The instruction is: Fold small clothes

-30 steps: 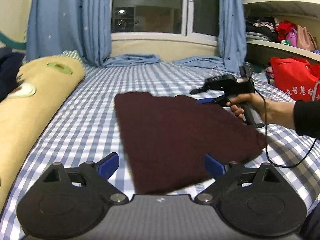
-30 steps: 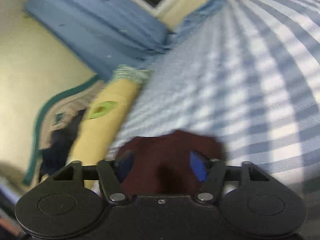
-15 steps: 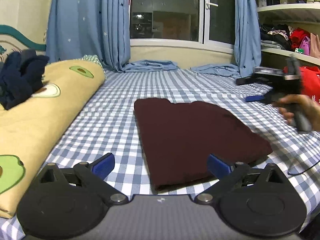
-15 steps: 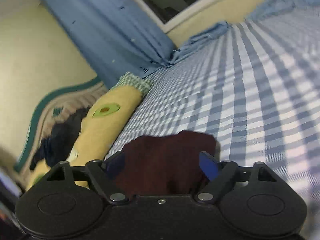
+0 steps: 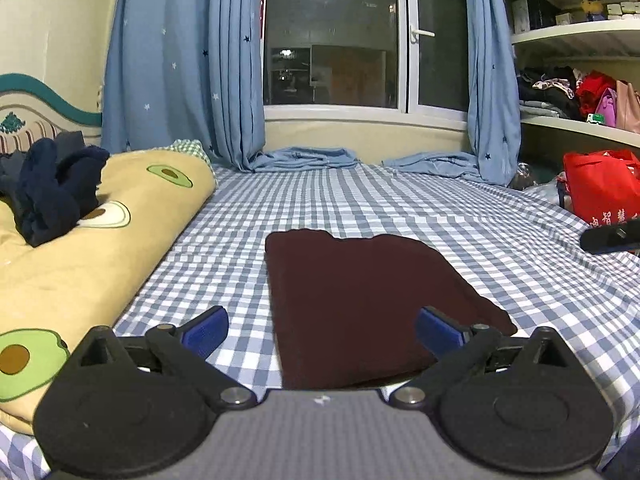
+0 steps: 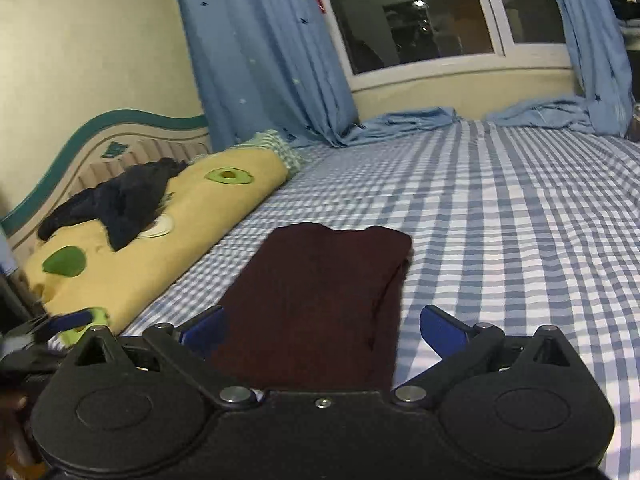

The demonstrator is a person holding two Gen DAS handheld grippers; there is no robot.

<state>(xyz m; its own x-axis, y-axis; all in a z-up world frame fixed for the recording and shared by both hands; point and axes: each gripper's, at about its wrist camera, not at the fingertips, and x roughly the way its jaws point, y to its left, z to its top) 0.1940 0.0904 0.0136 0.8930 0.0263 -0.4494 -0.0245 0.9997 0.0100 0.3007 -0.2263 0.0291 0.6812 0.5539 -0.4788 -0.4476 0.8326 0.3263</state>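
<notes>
- Left hand-held gripper (image 5: 322, 330): blue fingers spread wide, nothing between the pads; it hovers just short of the garment's near edge, apparently backed off after release.
- Right hand-held gripper (image 6: 322, 330): jaws have just been opening and now stand fully apart, with cloth below but unpinched, consistent with letting go.
- Dark maroon folded knit garment (image 5: 360, 304): lies flat at 12 o'clock on the blue-and-white checked bed sheet (image 5: 460, 216), doubled into a neat oblong; this fold appears complete.
- Yellow avocado-print rolled quilt (image 5: 100, 248): at 10 o'clock, carrying crumpled navy clothing (image 5: 52, 188), probably awaiting folding.
</notes>
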